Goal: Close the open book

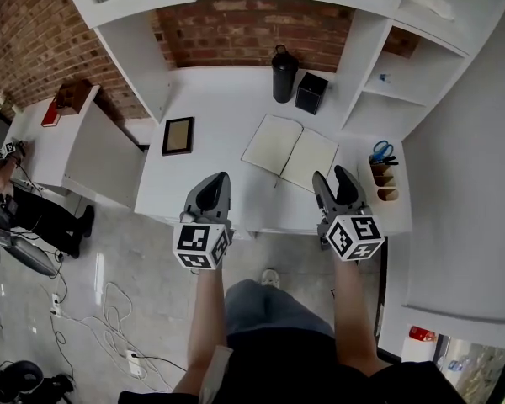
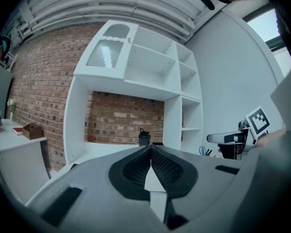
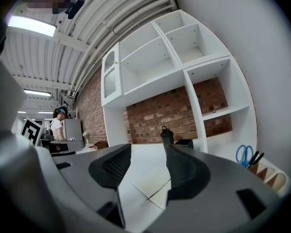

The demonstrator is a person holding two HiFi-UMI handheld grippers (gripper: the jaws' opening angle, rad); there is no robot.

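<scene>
The open book (image 1: pixel 289 151) lies flat on the white desk (image 1: pixel 219 108), its blank pages up and slightly turned. Both grippers hover over the desk's near edge, short of the book. My left gripper (image 1: pixel 221 178) is to the book's near left, its jaws closed together with nothing between them (image 2: pixel 150 148). The right gripper (image 1: pixel 333 178) is at the book's near right corner and stands open; the book's corner (image 3: pixel 149 181) shows through the gap in the right gripper (image 3: pixel 148 147). The book is hidden in the left gripper view.
A black bottle (image 1: pixel 284 74) and a black box (image 1: pixel 311 93) stand behind the book by the brick wall. A framed picture (image 1: pixel 178 135) lies at the left. A holder with scissors (image 1: pixel 382 152) is at the right. Cables (image 1: pixel 109 310) lie on the floor.
</scene>
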